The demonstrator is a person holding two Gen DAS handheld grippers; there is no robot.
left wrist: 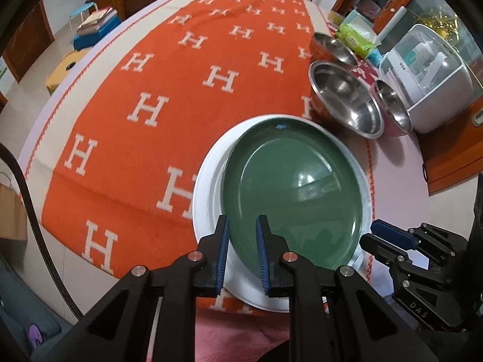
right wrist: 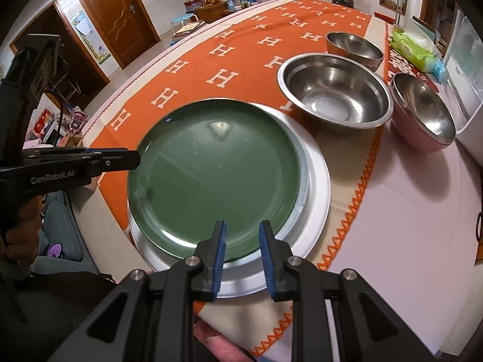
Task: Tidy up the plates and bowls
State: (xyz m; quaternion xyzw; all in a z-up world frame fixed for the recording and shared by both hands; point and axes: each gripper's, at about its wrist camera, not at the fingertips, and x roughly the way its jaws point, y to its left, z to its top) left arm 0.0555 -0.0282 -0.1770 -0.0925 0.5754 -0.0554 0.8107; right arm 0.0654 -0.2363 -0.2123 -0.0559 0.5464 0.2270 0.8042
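We find the green plate (right wrist: 211, 178) stacked on a larger white plate (right wrist: 317, 187), itself on the near end of the table (right wrist: 407, 226), which carries an orange cloth (left wrist: 151, 69) patterned with white H letters. The green plate does not sit centred: it lies shifted toward the left of the white plate in the right wrist view, so a broad white crescent shows on the right. Beyond the plates stand three steel bowls: a large one (right wrist: 335, 90) just behind the stack, a smaller one (right wrist: 354, 46) farther back, and a pink-sided one (right wrist: 422, 111) to the right, near the large bowl. A green wipes packet (right wrist: 413, 49) and a white appliance (left wrist: 428, 75) sit past the bowls. The left tool (left wrist: 241, 226) hovers over the near left rim of the green plate with its blue pads (left wrist: 224, 241) drawn narrow, a small gap between them and nothing gripped. The right tool (right wrist: 241, 229) is over the near right rim, jaws likewise narrow and holding nothing; we cannot tell whether either tool touches the plate. In the right wrist view the left tool's tip lies at the green plate's left edge.
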